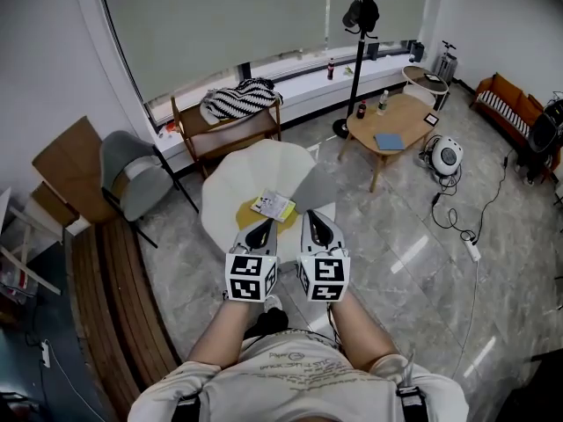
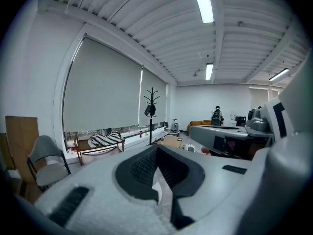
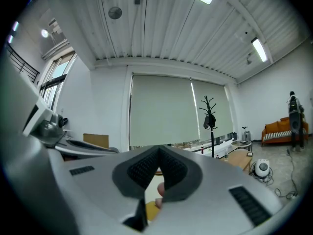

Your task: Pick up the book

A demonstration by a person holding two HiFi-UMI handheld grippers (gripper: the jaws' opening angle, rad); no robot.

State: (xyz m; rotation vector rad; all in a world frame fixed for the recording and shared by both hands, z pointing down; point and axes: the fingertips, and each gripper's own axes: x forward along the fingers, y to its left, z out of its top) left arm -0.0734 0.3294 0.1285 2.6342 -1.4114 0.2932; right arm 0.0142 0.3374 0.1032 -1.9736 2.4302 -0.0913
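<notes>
A small book (image 1: pixel 273 205) with a pale, printed cover lies on a yellow mat (image 1: pixel 251 213) on the round white table (image 1: pixel 230 187) just in front of me. Both grippers hover side by side over the table's near edge, pointing at the book. My left gripper (image 1: pixel 259 230) is just short of the book's near left corner, its jaws shut and empty (image 2: pixel 157 148). Slightly right of the book, the right gripper (image 1: pixel 316 227) has its pads meeting at the tip with nothing between them (image 3: pixel 159 150). From both gripper views the book is hidden.
A grey chair (image 1: pixel 132 174) stands left of the table. Behind it is a wooden bench (image 1: pixel 230 128) with a striped cloth. At the back right stand a coat stand (image 1: pixel 361 25) and a low wooden table (image 1: pixel 396 121) bearing a blue flat item (image 1: pixel 388 141). A cable and power strip (image 1: pixel 472 249) lie on the floor.
</notes>
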